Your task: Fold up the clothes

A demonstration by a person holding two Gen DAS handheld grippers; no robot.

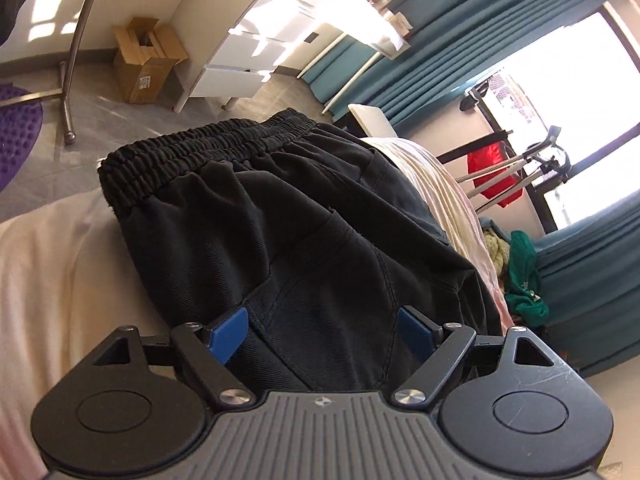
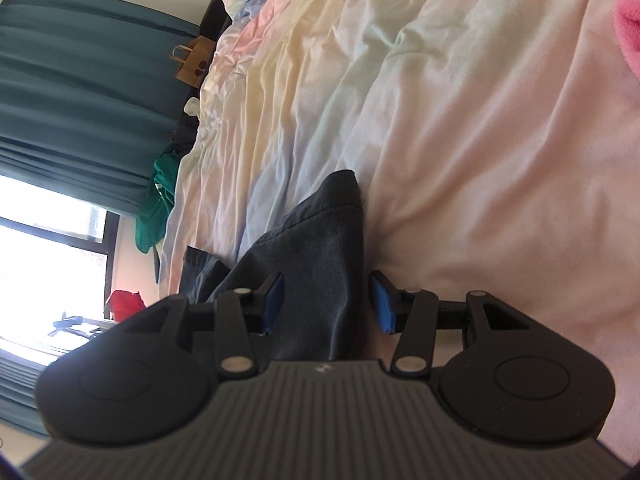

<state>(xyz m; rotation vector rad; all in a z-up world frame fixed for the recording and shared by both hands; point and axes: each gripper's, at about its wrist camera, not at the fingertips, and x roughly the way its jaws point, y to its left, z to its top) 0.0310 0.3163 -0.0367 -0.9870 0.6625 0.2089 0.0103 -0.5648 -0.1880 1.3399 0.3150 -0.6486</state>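
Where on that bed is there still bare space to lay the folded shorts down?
In the right wrist view, the wide pale sheet between the dark shorts and the pink item lies bare. In the left wrist view, bare sheet shows beside the waistband. It is crowded by the green clothes near the curtain.

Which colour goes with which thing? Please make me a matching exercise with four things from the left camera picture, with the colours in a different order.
Things:
1. garment with elastic waistband
2. curtains
3. cardboard box
4. bumpy mat on the floor

Colours:
a. purple
b. black
c. brown
d. teal

Right pairs: 1-b, 2-d, 3-c, 4-a.
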